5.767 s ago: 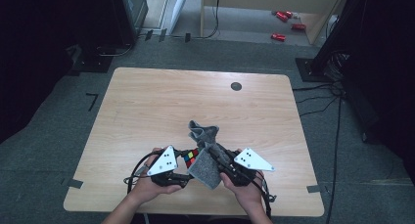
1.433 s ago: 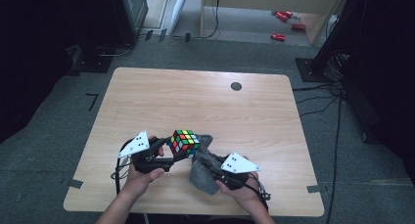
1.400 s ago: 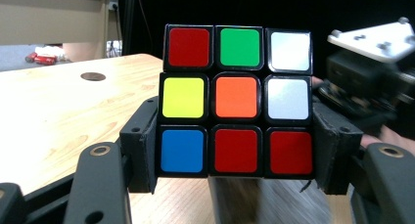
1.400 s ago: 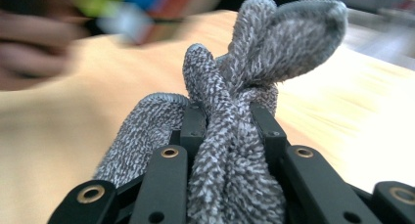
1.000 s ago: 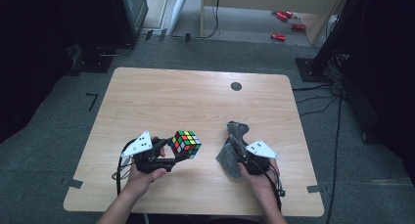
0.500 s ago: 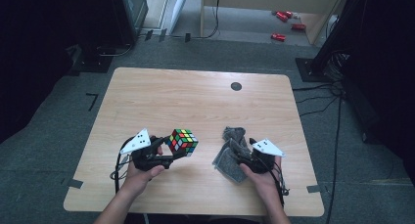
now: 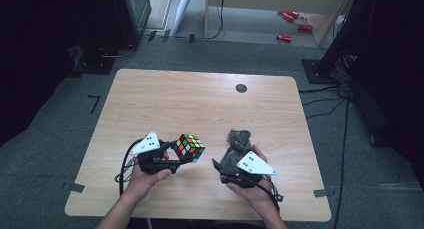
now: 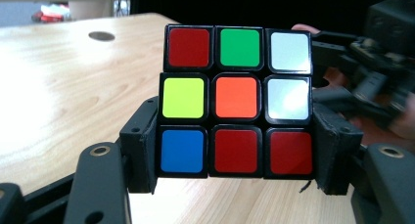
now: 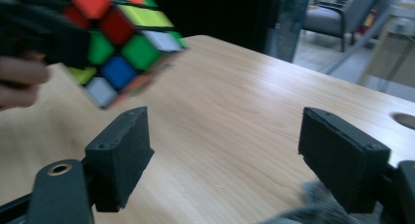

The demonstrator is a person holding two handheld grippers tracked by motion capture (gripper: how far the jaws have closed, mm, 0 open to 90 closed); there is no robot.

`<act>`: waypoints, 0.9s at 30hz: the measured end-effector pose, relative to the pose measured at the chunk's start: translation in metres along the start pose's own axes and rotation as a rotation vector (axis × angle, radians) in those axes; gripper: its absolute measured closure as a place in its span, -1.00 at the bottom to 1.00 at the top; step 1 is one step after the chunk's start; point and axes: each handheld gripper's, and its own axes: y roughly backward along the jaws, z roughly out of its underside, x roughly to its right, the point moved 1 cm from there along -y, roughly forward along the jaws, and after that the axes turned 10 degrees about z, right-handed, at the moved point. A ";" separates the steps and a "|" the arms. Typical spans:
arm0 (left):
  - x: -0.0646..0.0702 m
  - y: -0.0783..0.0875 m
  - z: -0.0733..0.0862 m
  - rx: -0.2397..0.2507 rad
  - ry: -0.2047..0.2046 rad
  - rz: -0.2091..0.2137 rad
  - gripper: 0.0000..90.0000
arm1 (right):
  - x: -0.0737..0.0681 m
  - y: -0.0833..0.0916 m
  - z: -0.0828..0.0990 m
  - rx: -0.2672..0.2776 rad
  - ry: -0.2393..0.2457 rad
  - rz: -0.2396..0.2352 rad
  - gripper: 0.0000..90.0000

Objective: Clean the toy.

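The black-framed plastic puzzle cube (image 8: 237,100) facing you from your left gripper reads red, green, white along the top row, yellow, orange, white across the middle, and blue, red, red at the bottom. Your crumpled cloth (image 7: 235,148) is dark grey. The wooden table (image 7: 200,104) is pale tan with fine grain and one round black disc (image 7: 241,88).

A lab or workshop space: a bare wooden table (image 7: 200,104) stands on grey carpet (image 7: 60,139), with loose cables (image 7: 335,96) at three o'clock and dark equipment stands (image 7: 132,14) at eleven o'clock.
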 end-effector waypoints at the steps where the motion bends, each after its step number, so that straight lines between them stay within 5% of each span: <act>1: 0.000 -0.001 0.000 -0.004 0.009 0.002 -0.23 | -0.005 -0.001 0.000 0.008 0.017 -0.015 -0.59; 5: 0.000 -0.004 0.000 -0.016 0.055 0.017 -0.23 | -0.019 -0.005 0.002 0.025 0.064 -0.063 -0.59; 14: 0.002 -0.015 -0.001 -0.080 0.149 0.069 -0.23 | -0.033 -0.010 0.007 0.053 0.177 -0.054 -0.64; 24: 0.010 -0.027 -0.002 -0.144 0.170 0.138 -0.24 | -0.044 -0.016 0.012 0.064 0.256 -0.033 -0.52; 27: 0.011 -0.028 -0.002 -0.144 0.155 0.129 -0.24 | -0.046 -0.016 0.013 0.080 0.293 -0.015 -0.40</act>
